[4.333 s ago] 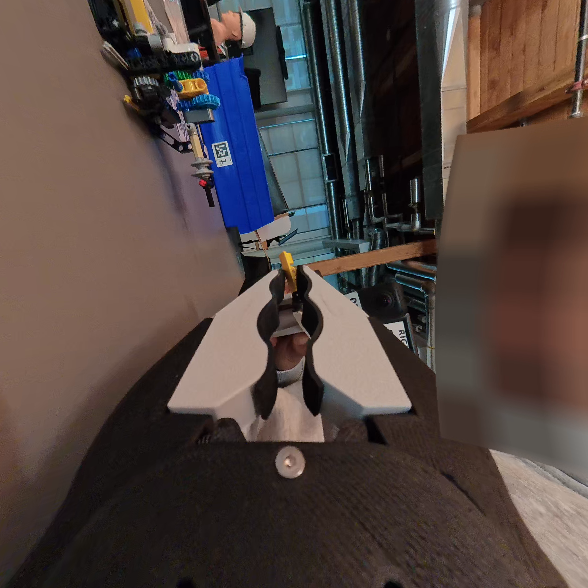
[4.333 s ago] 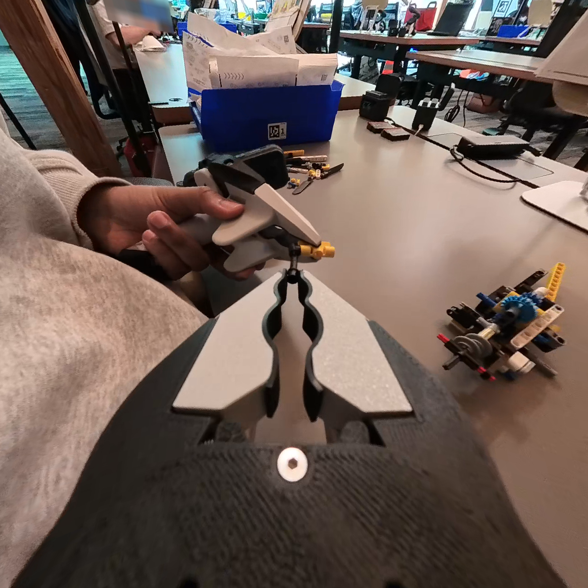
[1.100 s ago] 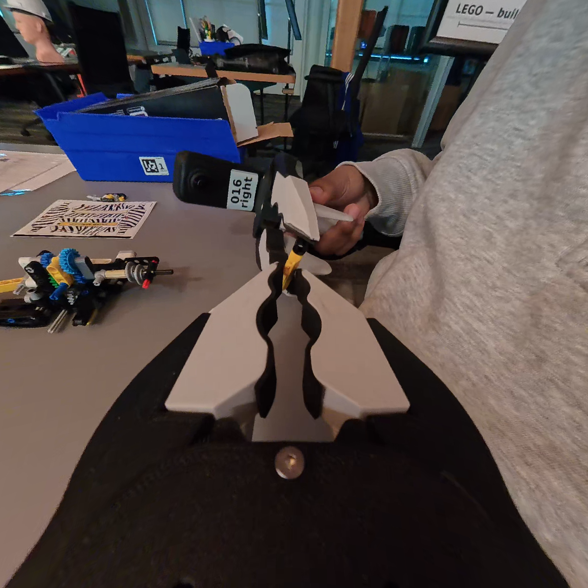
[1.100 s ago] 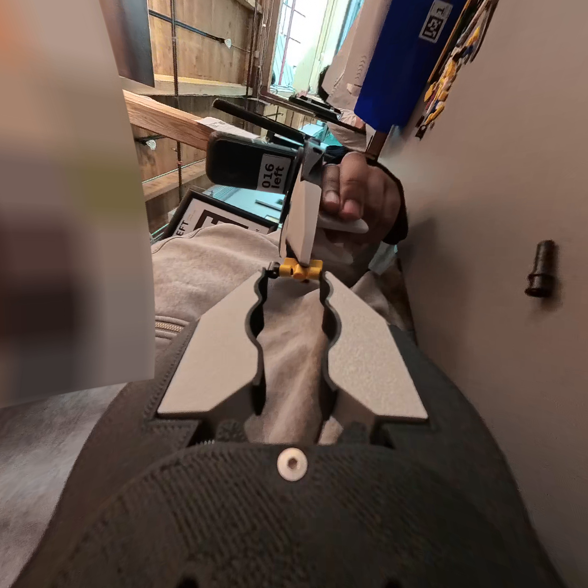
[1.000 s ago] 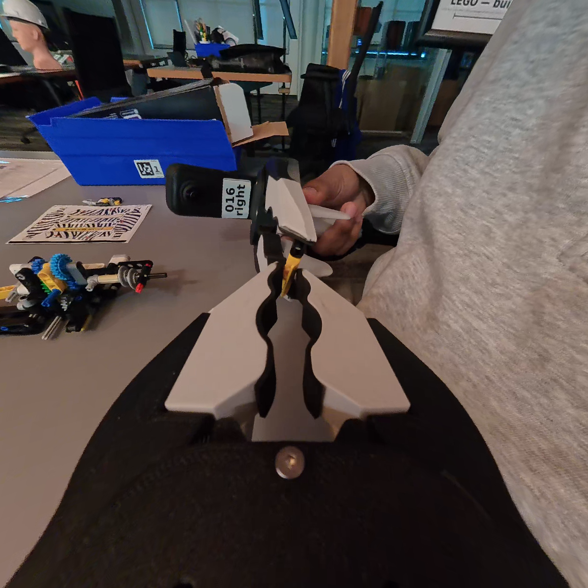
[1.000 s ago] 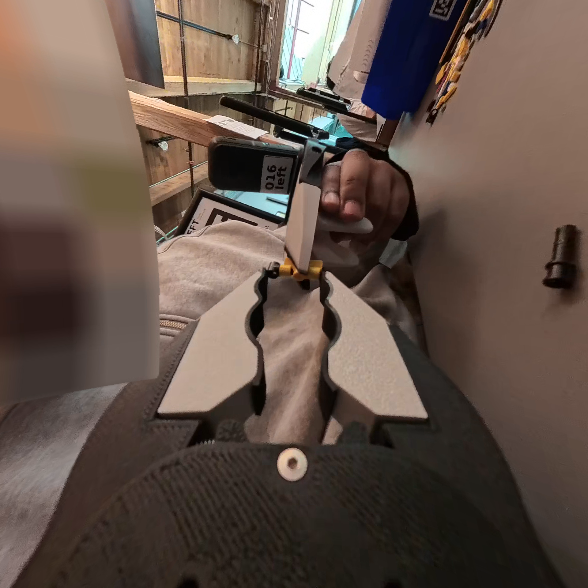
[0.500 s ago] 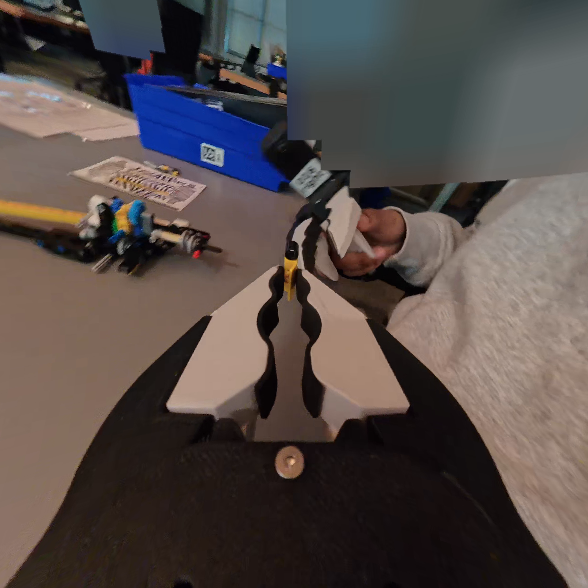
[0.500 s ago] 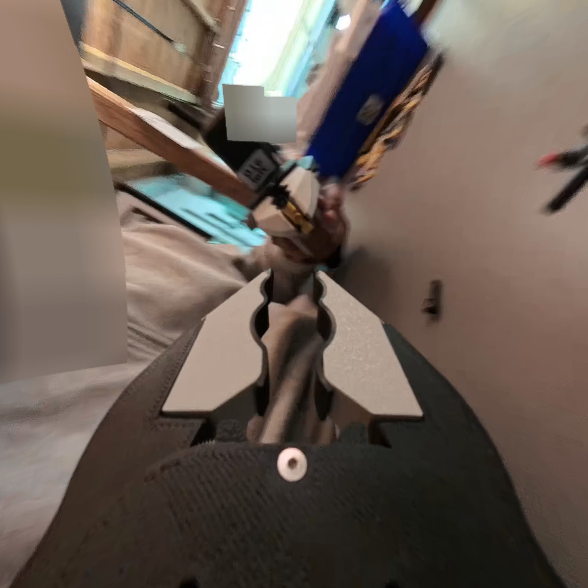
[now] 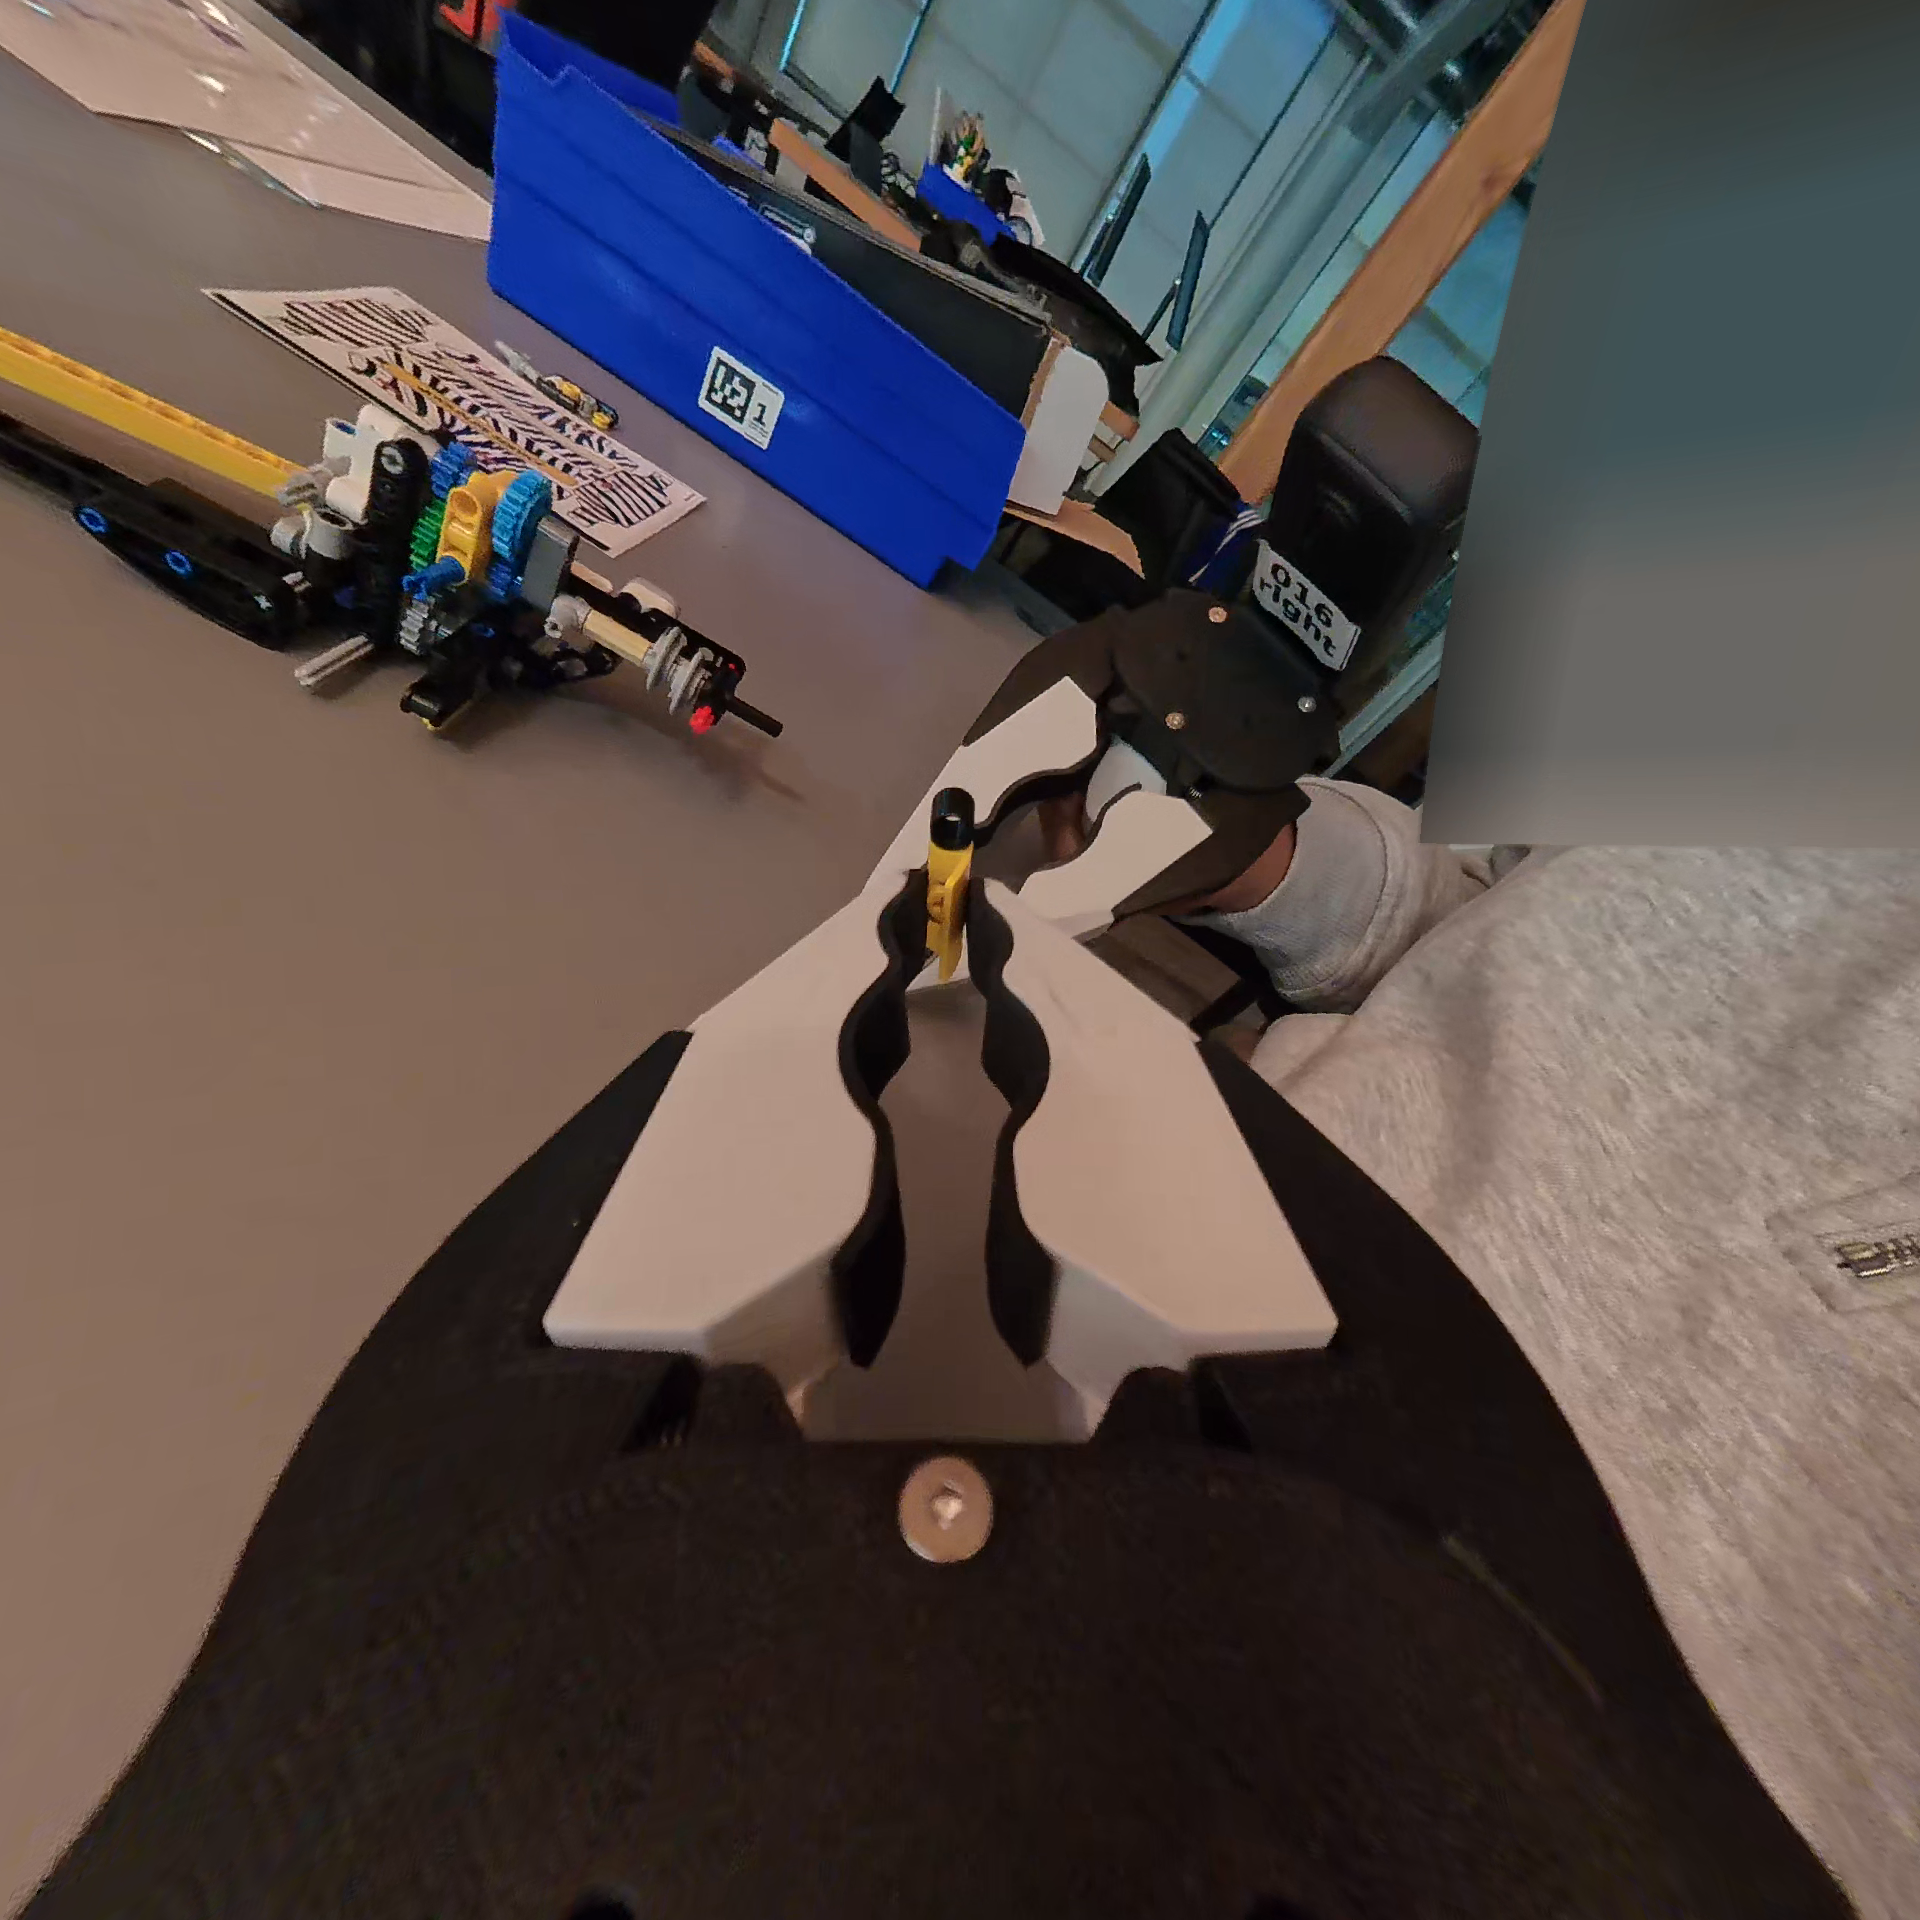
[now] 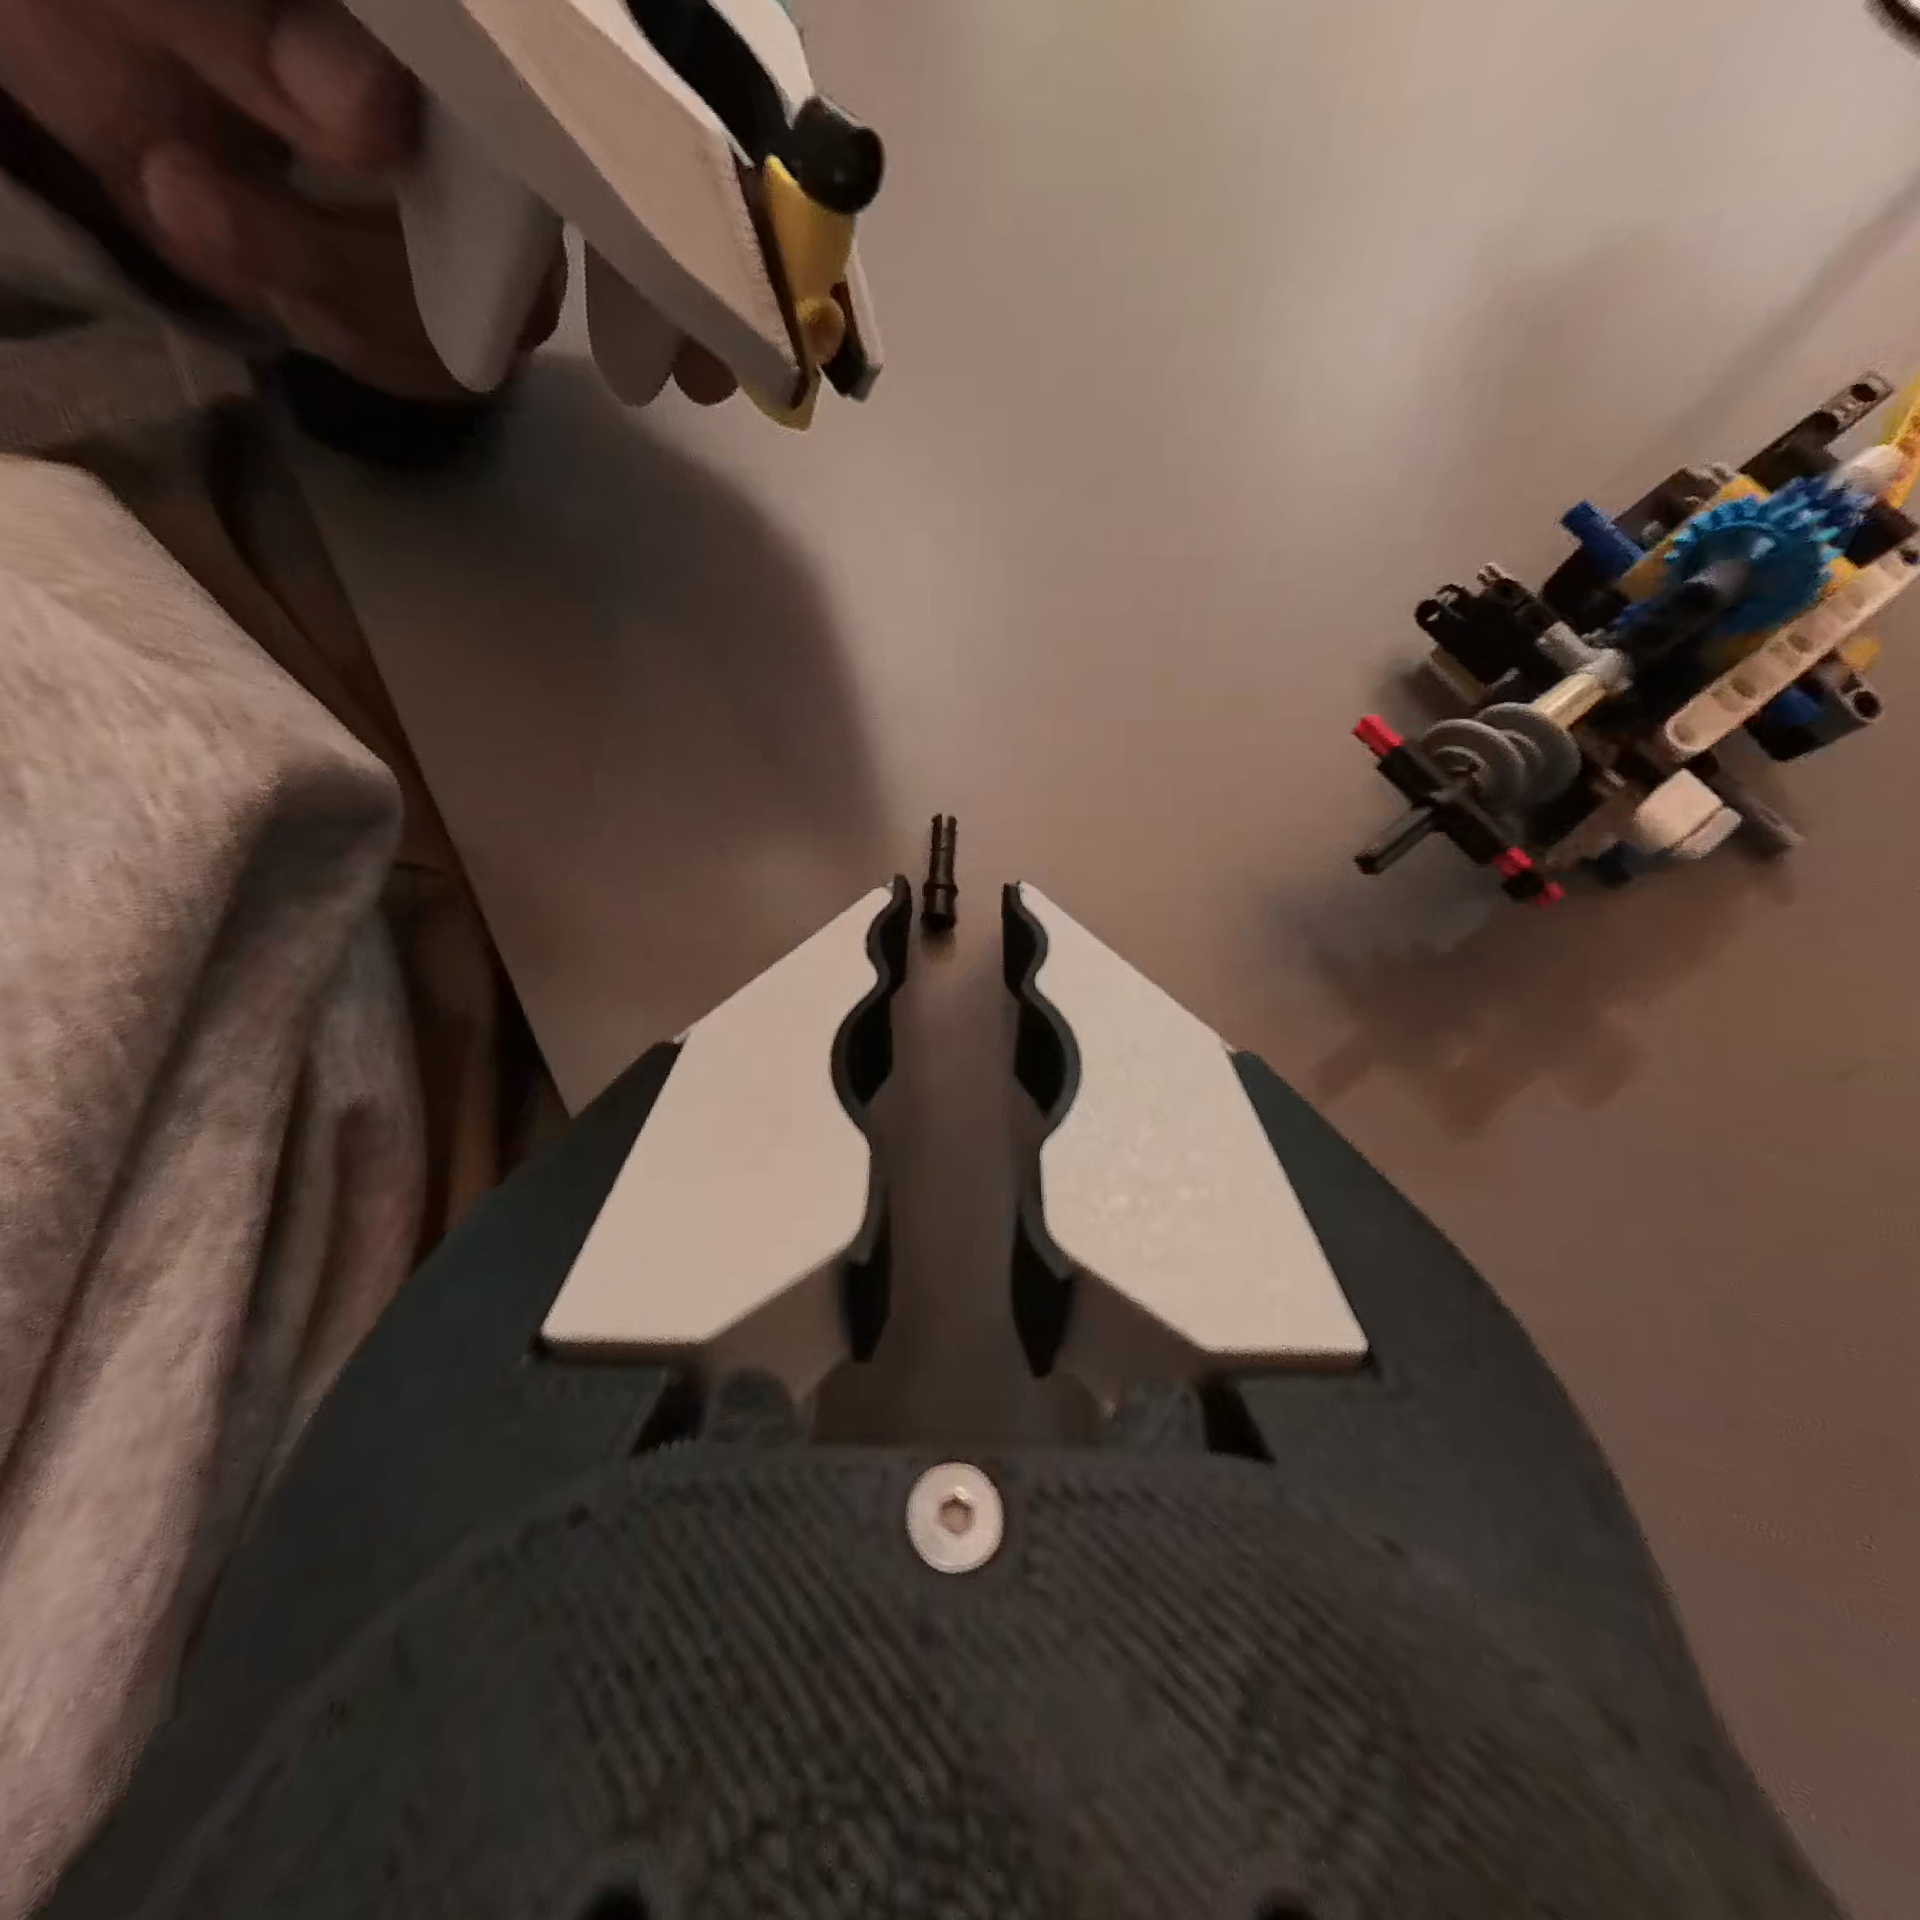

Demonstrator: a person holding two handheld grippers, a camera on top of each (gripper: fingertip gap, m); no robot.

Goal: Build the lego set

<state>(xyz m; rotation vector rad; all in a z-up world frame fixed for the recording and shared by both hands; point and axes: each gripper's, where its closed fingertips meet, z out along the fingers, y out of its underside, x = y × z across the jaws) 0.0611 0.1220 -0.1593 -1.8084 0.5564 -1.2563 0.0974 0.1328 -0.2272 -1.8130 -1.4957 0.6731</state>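
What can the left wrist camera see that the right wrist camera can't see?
Only the left wrist view shows the blue bin, the striped sheet on the table and the long yellow beam on the model.

Only the right wrist view shows the small black pin lying on the table, just ahead of the open right gripper.

Both show the left gripper shut on the yellow piece, the partly built lego model and the grey table.
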